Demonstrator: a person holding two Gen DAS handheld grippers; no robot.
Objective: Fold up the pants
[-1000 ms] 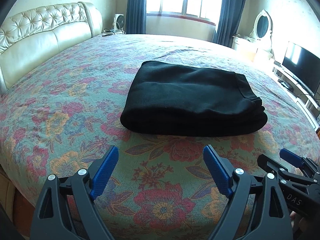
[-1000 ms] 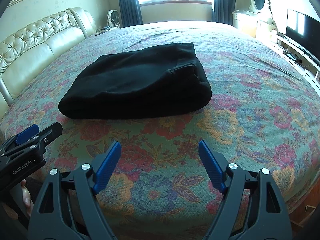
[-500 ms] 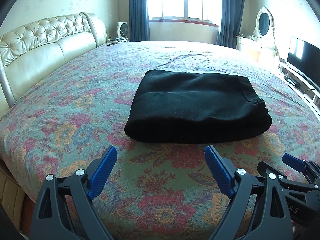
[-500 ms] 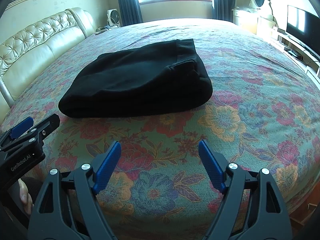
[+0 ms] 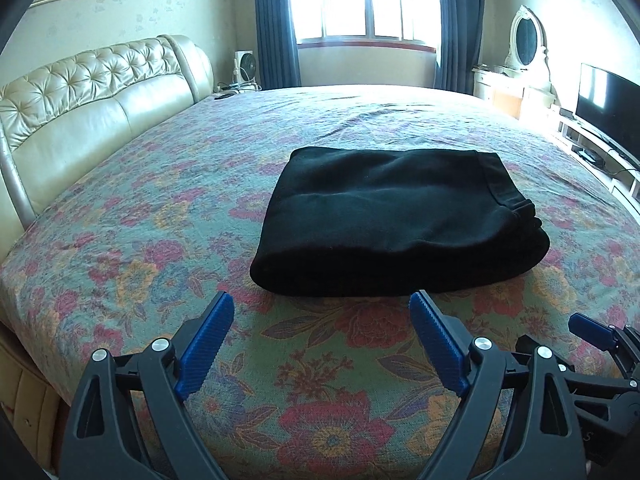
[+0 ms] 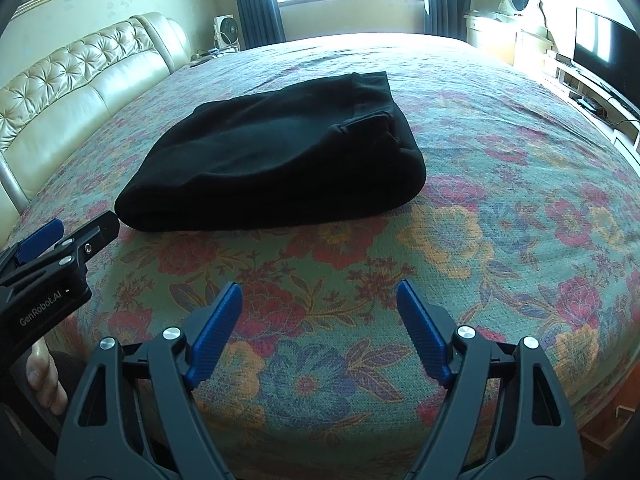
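While both are spread wide and gripping nothing, the left blue-padded black gripper (image 5: 322, 334) and right blue-padded black gripper (image 6: 320, 320) hover over the floral bedspread (image 5: 132, 216), near the folded black pants (image 5: 396, 220) lying mid-bed

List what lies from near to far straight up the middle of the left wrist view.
Left tongs → floral bedspread → folded black pants → more bedspread → window.
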